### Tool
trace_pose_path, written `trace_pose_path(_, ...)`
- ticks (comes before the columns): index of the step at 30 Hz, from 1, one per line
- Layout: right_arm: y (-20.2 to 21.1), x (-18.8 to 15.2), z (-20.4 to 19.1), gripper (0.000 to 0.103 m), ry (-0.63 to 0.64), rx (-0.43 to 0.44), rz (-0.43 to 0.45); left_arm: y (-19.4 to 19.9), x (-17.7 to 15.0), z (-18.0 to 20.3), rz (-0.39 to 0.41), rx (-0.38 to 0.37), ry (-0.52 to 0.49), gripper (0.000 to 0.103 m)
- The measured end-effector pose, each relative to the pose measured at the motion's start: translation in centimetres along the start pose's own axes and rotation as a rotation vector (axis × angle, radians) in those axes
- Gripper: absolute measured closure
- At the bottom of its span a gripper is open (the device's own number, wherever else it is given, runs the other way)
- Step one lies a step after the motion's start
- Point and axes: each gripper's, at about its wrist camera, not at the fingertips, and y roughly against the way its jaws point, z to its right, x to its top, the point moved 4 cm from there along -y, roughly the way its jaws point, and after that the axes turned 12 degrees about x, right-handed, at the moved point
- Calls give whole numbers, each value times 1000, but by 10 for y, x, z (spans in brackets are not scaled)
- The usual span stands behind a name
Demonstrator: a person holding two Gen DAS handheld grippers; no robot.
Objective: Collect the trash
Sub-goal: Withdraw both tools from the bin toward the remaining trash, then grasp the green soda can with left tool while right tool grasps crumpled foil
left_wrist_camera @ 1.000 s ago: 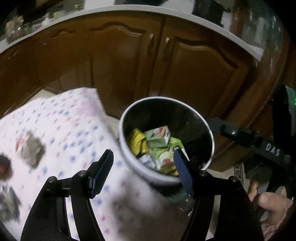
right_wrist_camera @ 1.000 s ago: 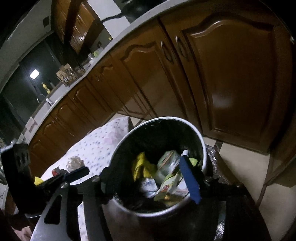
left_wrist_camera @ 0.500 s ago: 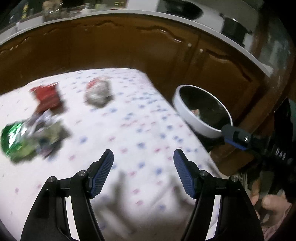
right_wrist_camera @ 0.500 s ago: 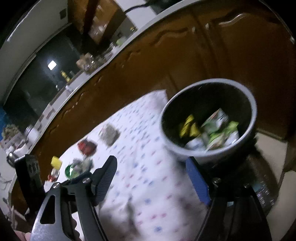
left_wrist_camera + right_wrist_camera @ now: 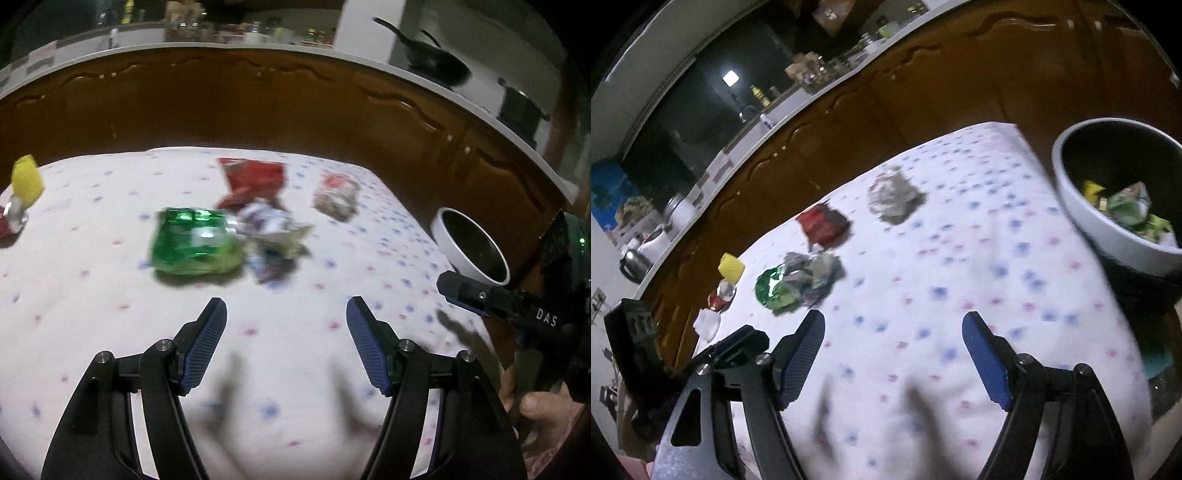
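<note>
Both grippers are spread wide and hold nothing. The left gripper hangs over bare tablecloth; just ahead of it and slightly left lies the green wrapper, touching a crumpled silver wrapper on its right. Beyond those sits a red packet, farther right a grey wad, and far left a yellow piece. The bin stands off the cloth's right edge, well apart from the litter.

The right gripper hangs likewise over bare cloth, bin ahead to its right, already holding cartons and wrappers.

Risks, as I judge them: the green and silver pieces touch, so closing on one may drag or flick the other. Foil is thin, glossy and springy, and may slip from the ribbed blue pads or be caught only by a corner. The cloth looks soft and loose; a low pinch could catch its fabric. Both views are blurred, so outlines are uncertain.
</note>
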Motion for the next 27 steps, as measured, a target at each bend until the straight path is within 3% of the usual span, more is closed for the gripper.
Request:
trace_pose_path(13,-71,8,-35,25,-2,114,-85,-14,24,-66,-6,128,105,35)
trace_pose_path(21,-98,25,-46,33,20,118,-96,-50,43,-77,-34,186,66,35)
trace_pose_path(25,-117,34,-47,36,12,119,-102,-69,48,-79,-62,172,63,35)
trace_pose_path(27,-126,36,-46,38,0,117,-112,-78,48,-78,-83,158,61,47)
